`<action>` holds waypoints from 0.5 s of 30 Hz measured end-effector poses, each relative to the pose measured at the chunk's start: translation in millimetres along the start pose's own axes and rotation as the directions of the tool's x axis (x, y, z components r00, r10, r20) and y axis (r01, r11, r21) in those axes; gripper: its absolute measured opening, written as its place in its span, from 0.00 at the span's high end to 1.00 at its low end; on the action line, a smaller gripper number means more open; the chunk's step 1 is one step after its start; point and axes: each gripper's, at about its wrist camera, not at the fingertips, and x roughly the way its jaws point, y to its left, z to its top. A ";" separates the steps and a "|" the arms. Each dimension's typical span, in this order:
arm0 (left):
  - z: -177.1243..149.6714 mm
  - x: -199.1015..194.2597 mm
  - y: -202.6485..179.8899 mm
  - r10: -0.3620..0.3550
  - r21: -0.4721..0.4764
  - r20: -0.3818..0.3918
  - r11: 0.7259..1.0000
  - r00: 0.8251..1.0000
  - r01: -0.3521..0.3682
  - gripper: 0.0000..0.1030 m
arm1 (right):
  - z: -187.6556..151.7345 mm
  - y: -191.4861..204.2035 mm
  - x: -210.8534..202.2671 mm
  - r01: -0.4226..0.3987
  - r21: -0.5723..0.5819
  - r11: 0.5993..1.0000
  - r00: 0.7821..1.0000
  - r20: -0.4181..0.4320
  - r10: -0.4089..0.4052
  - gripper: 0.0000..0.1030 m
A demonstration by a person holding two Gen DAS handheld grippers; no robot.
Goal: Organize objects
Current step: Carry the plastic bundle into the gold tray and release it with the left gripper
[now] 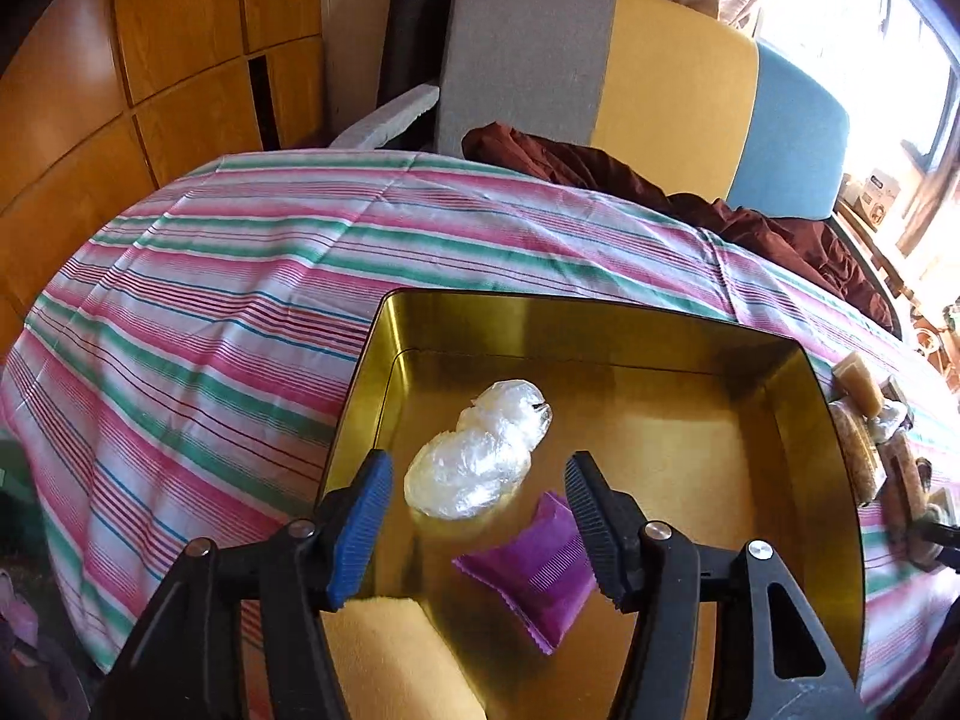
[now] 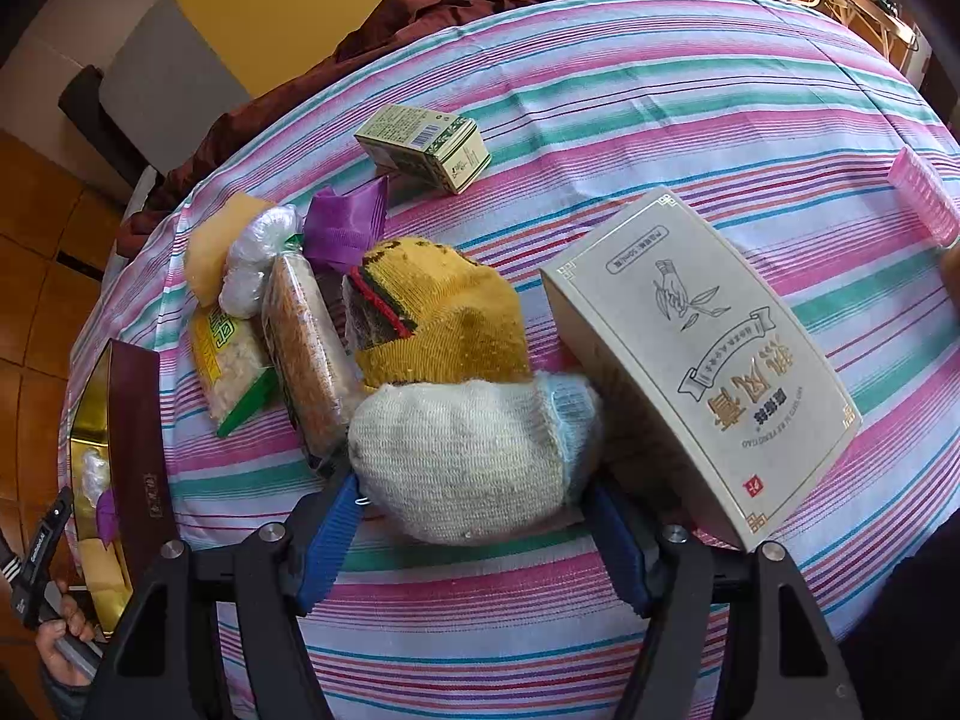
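My left gripper (image 1: 477, 525) is open and empty above a gold tin box (image 1: 834, 462). In the tin lie a clear plastic bundle (image 1: 474, 453), a purple sachet (image 1: 534, 576) and a yellow sponge (image 1: 396, 654). My right gripper (image 2: 474, 534) is open around a white rolled sock (image 2: 468, 456) on the striped tablecloth (image 2: 600, 96); I cannot tell whether the pads touch it. Behind the sock lie a yellow sock (image 2: 444, 312), snack packets (image 2: 306, 348), a plastic bundle (image 2: 255, 258), a purple sachet (image 2: 348, 228) and a yellow sponge (image 2: 210, 252). A beige box (image 2: 702, 360) lies right of the sock.
A small green-and-cream carton (image 2: 426, 144) lies further back. A pink ribbed item (image 2: 924, 204) is at the right edge. The tin shows at the left of the right wrist view (image 2: 135, 420). A maroon cloth (image 1: 690, 192) and a grey, yellow and blue chair back (image 1: 660, 90) stand behind the table.
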 end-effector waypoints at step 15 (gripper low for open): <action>-45.7 -49.5 -41.3 -0.086 0.029 0.077 0.996 0.993 0.084 0.40 | 1.1 3.1 1.2 0.017 -0.022 1.000 1.000 0.004 -0.017 0.30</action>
